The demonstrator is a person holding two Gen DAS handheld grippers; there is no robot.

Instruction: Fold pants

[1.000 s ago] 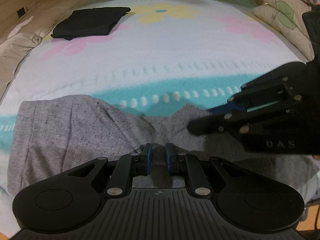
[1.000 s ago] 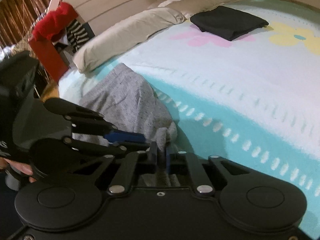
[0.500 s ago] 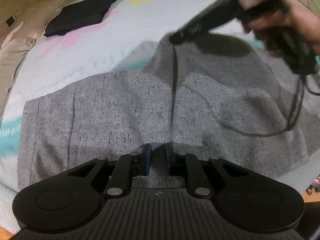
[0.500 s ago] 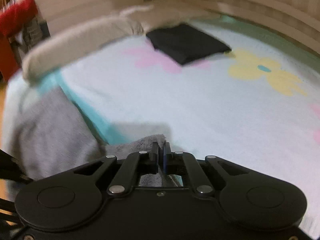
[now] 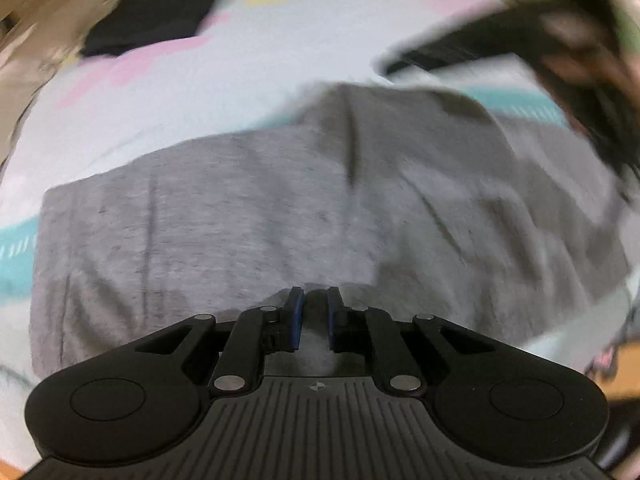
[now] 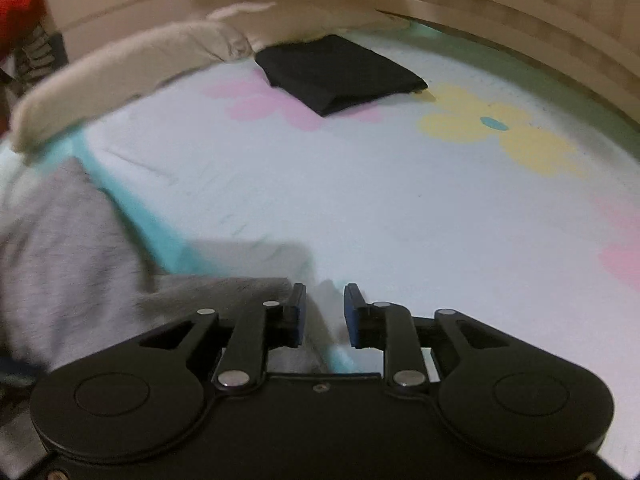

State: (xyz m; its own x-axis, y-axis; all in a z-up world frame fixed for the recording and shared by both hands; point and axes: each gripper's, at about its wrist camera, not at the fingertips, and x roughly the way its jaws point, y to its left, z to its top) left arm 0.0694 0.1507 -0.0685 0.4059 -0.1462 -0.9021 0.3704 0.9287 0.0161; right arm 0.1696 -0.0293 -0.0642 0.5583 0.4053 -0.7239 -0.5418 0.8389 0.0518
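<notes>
The pants (image 5: 280, 216) are lying spread across the near part of the bedsheet (image 6: 360, 208), reaching from left to right in the left wrist view. Behind them — well apart, toward the headboard (image 6: 500, 12) — a folded garment (image 6: 340, 74) is sitting on the sheet. A long pillow (image 6: 120, 76) is lying along the sheet's left edge, just beside that garment.

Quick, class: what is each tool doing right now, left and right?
Left tool: closing on a fold of the grey pants.
Right tool: opening, pads clear of the pants' edge, holding nothing.
</notes>
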